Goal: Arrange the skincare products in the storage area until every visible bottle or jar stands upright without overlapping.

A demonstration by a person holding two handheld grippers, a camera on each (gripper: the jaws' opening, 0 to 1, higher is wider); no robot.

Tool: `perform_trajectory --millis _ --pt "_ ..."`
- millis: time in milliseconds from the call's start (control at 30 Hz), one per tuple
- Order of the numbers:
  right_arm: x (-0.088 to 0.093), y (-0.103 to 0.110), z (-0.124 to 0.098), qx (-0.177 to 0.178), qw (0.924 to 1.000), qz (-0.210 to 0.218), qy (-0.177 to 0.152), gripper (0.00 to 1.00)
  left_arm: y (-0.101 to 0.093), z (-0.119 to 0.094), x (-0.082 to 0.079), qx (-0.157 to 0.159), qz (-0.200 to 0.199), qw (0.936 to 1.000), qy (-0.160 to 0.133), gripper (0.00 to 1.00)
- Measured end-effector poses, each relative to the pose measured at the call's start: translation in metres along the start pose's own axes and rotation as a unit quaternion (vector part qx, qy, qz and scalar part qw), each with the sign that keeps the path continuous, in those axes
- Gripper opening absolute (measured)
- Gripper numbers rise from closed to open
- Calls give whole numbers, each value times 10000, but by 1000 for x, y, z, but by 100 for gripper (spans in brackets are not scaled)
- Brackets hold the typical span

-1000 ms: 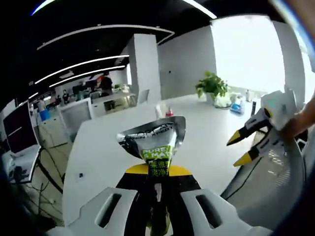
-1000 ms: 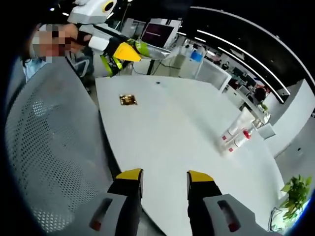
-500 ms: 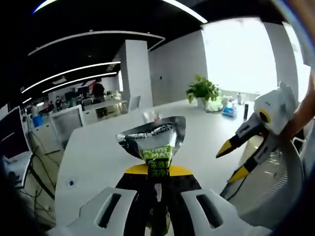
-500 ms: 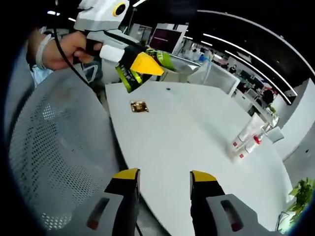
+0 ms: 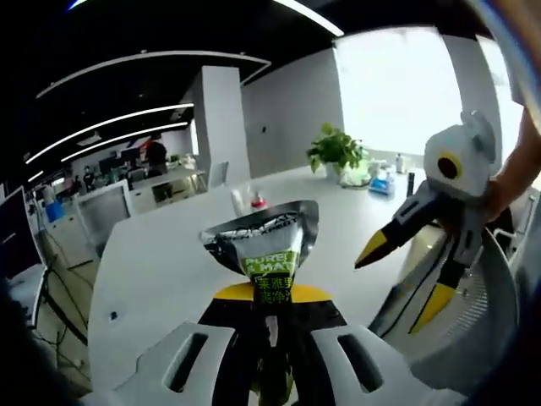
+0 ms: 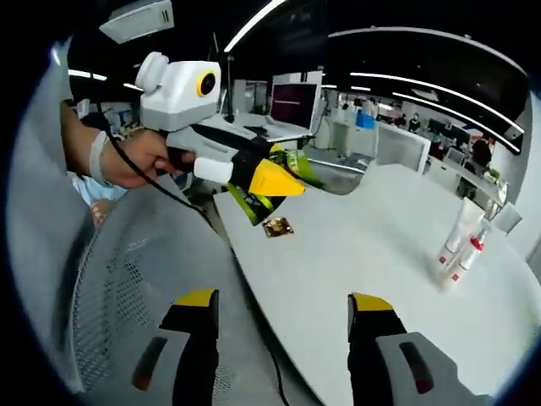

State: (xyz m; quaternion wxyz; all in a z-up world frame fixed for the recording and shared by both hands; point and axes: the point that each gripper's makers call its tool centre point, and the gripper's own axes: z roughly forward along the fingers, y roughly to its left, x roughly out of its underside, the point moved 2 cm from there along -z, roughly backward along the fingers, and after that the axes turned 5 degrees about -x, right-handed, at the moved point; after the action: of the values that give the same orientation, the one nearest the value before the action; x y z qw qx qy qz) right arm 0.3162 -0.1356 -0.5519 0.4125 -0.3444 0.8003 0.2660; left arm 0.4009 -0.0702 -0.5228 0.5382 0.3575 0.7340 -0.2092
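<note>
Now w/ left gripper (image 5: 269, 292) clamped on the sachet (image 5: 265, 245) above the table (image 6: 372, 245), right gripper (image 6: 283, 304) wide & empty, lower slowly, set it upright clear of the tubes (image 6: 461, 245).

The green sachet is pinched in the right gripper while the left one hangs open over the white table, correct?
Swapped: the left gripper pinches the green sachet, as the left gripper view shows, and the right gripper hangs open by the white table.
</note>
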Motion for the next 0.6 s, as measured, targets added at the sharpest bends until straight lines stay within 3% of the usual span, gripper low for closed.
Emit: perform_trajectory --millis 167,233,333,433,600 --pt "-30 -9 -3 -100 9899 1003 -998 57 -3 1 1 114 -71 9999 12 9" --pt "-40 -16 -8 -67 9797 1458 -1373 52 -4 1 2 157 -146 9998 51 9" --pt "-55 -21 -13 -182 9615 1915 -1965 54 -3 0 0 142 -177 9997 -18 9" --pt "-54 -26 -15 -177 9521 2165 -2152 53 -7 -1 -5 281 -261 9992 -136 9" --pt "-54 -23 -13 -143 9554 2067 -2105 47 -21 -5 -5 540 -159 9983 -163 9"
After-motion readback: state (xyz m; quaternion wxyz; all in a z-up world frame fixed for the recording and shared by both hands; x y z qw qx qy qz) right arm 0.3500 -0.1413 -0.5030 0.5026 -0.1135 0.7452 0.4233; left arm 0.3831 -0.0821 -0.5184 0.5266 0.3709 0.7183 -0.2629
